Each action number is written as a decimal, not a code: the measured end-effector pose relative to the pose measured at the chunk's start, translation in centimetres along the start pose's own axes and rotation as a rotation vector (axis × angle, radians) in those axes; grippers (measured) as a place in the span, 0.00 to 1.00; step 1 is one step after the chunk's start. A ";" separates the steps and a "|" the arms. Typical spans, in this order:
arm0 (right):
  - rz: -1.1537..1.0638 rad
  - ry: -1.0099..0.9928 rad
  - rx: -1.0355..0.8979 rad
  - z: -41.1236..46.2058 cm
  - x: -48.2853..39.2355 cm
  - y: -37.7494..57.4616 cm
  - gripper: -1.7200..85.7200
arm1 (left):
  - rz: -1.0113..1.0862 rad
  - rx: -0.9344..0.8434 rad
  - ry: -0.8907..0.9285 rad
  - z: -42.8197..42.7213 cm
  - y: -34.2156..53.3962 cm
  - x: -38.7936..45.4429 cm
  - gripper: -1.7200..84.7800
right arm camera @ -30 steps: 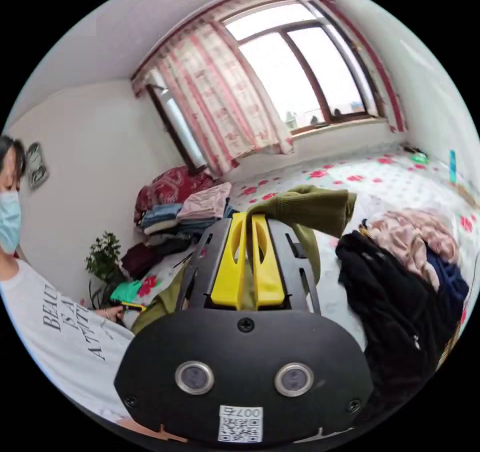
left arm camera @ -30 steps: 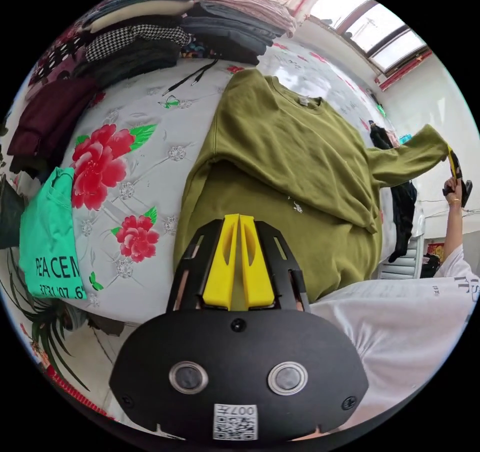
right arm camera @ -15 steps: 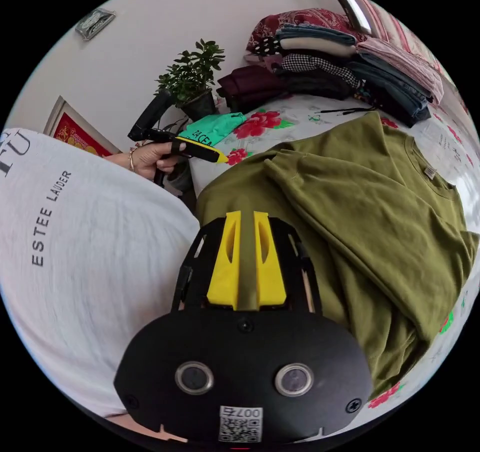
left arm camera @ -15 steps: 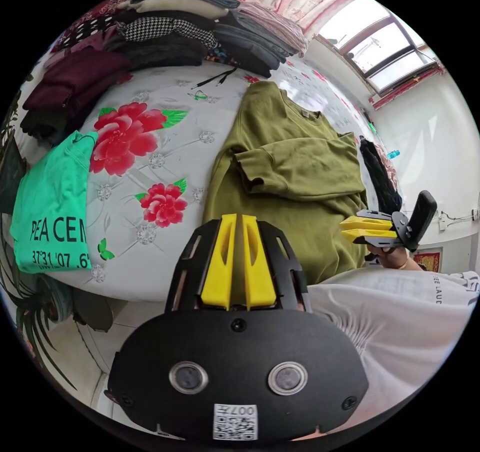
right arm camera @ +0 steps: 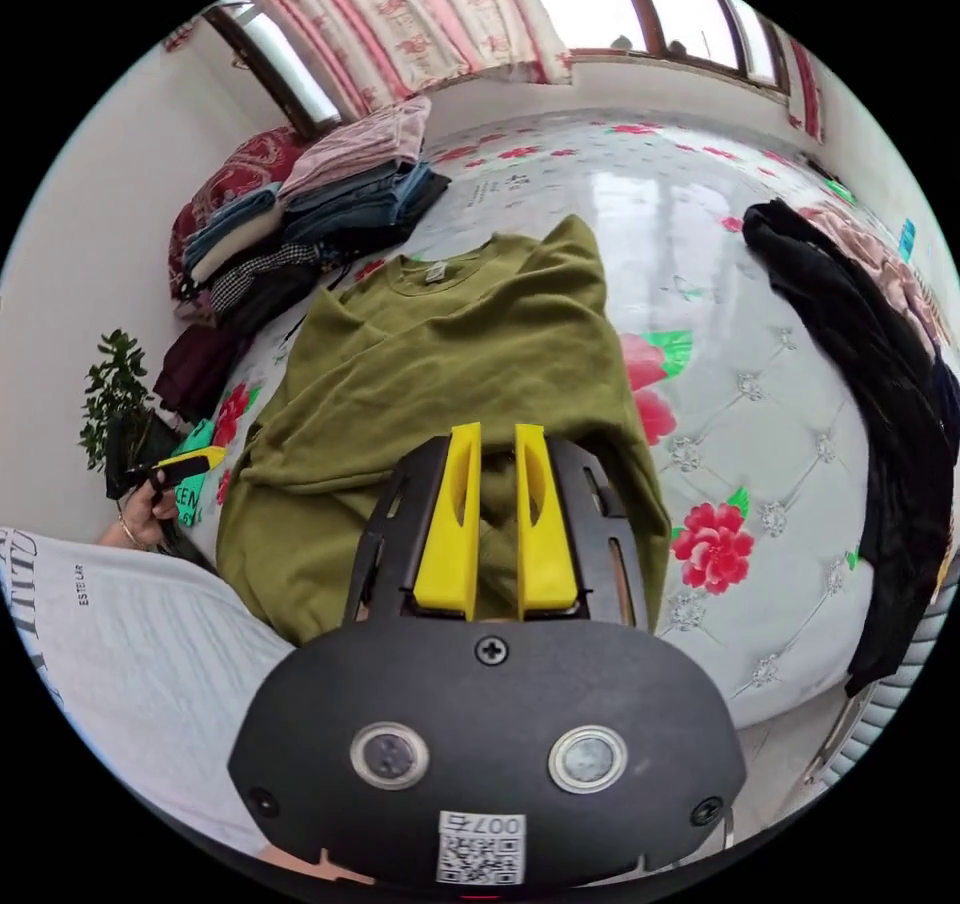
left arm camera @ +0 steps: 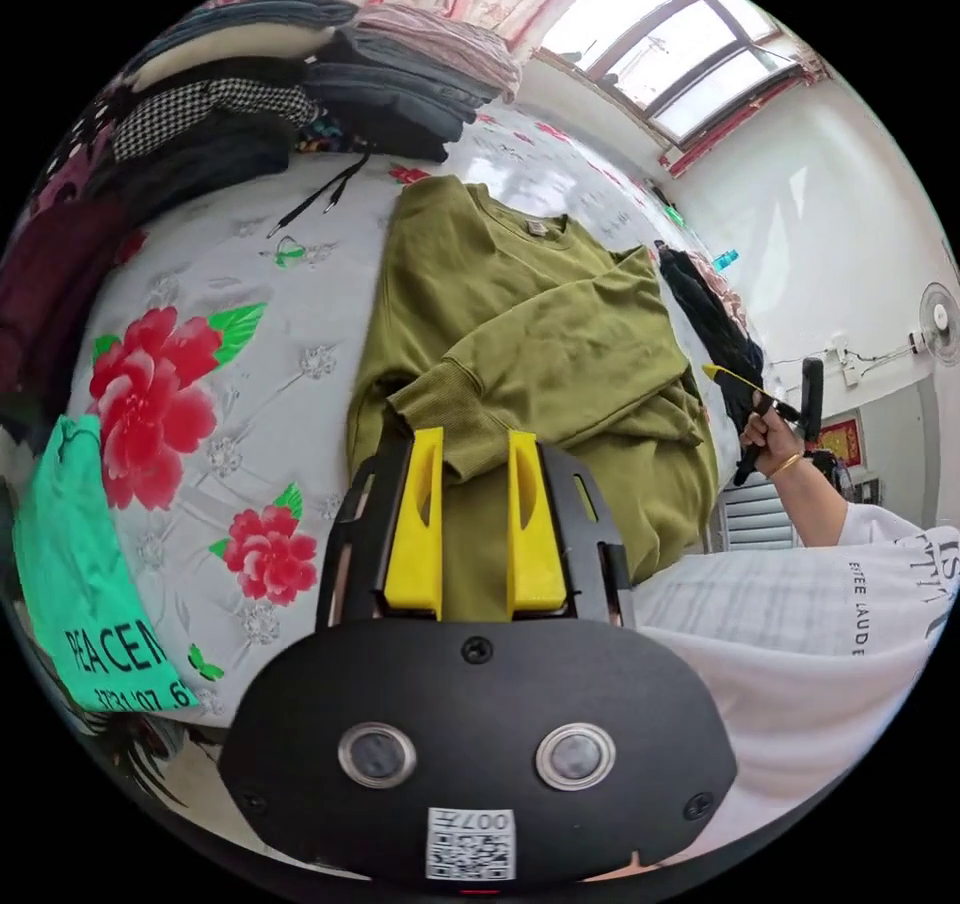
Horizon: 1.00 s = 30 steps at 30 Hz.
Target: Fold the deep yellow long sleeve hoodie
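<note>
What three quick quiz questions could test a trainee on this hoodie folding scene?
1. True or false: both sleeves of the hoodie lie folded across its body.
2. The left gripper has its jaws: A) apart above a sleeve cuff, B) clamped on the hem, C) clamped on the green shirt.
3. In the right gripper view, which dark item lies on the bed across from the folded stack?

Key: 1 true. 2 A. 3 the black garment.
</note>
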State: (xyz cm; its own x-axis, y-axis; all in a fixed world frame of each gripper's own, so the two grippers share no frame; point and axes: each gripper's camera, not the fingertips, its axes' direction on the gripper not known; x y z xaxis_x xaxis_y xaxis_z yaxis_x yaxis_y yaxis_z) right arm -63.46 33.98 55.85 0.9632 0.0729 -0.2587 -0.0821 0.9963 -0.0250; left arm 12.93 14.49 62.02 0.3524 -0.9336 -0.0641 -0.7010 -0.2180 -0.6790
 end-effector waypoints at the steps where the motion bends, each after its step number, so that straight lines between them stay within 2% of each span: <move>1: 0.039 0.014 0.012 0.3 1.9 -0.1 0.09 | 0.008 -0.006 -0.019 0.4 -0.4 0.3 0.12; 3: 0.067 0.038 -0.008 1.7 4.3 -0.2 0.09 | 0.026 -0.068 -0.080 2.9 -1.7 0.9 0.10; 5: 0.181 0.202 -0.227 6.8 8.7 0.6 0.08 | 0.048 -0.198 -0.116 6.2 -1.8 1.1 0.08; 6: 0.232 0.241 -0.311 8.2 10.2 1.2 0.08 | 0.106 -0.195 -0.142 7.2 -1.2 1.5 0.08; 9: 0.277 0.179 -0.175 3.7 13.0 1.8 0.08 | 0.131 -0.189 -0.123 6.2 -0.3 1.5 0.06; 11: 0.190 0.127 0.032 -1.4 12.9 1.0 0.08 | 0.107 -0.184 -0.107 4.7 0.2 1.1 0.04; 16: 0.061 0.102 0.133 -2.6 13.6 -8.1 0.08 | 0.058 0.063 -0.123 -1.4 -2.3 0.4 0.03; 19: -0.015 0.070 0.112 1.3 14.0 -15.1 0.07 | 0.089 0.123 -0.158 -1.6 -8.6 -0.1 0.05; 22: -0.052 0.064 0.019 7.1 14.3 -20.1 0.05 | 0.103 0.103 -0.172 1.2 -15.9 -0.8 0.08; 25: -0.068 0.213 -0.073 12.1 15.4 -22.1 0.03 | 0.095 0.020 -0.217 6.0 -21.6 -1.6 0.08; 26: -0.074 0.305 -0.134 14.0 16.7 -22.4 0.02 | 0.087 -0.047 -0.242 8.5 -23.3 -2.2 0.09; 27: -0.082 0.323 -0.169 15.0 17.5 -22.4 0.02 | 0.059 -0.146 -0.283 11.4 -24.6 -3.2 0.09; 28: -0.082 0.344 -0.250 17.1 19.4 -22.0 0.02 | 0.058 -0.172 -0.280 12.2 -24.9 -3.5 0.08; 29: -0.100 0.337 -0.143 16.1 20.2 -21.3 0.02 | 0.082 -0.088 -0.265 12.0 -25.0 -3.8 0.08; 30: -0.090 0.328 -0.157 16.3 20.7 -21.2 0.02 | 0.048 -0.073 -0.234 12.1 -25.1 -4.4 0.08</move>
State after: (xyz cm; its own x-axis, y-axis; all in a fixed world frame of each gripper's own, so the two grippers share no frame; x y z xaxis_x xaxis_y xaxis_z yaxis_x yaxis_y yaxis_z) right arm -37.60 15.12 66.77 0.8372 -0.0585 -0.5437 -0.0635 0.9772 -0.2028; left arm 36.48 27.48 70.44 0.4455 -0.8541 -0.2682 -0.7603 -0.2028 -0.6171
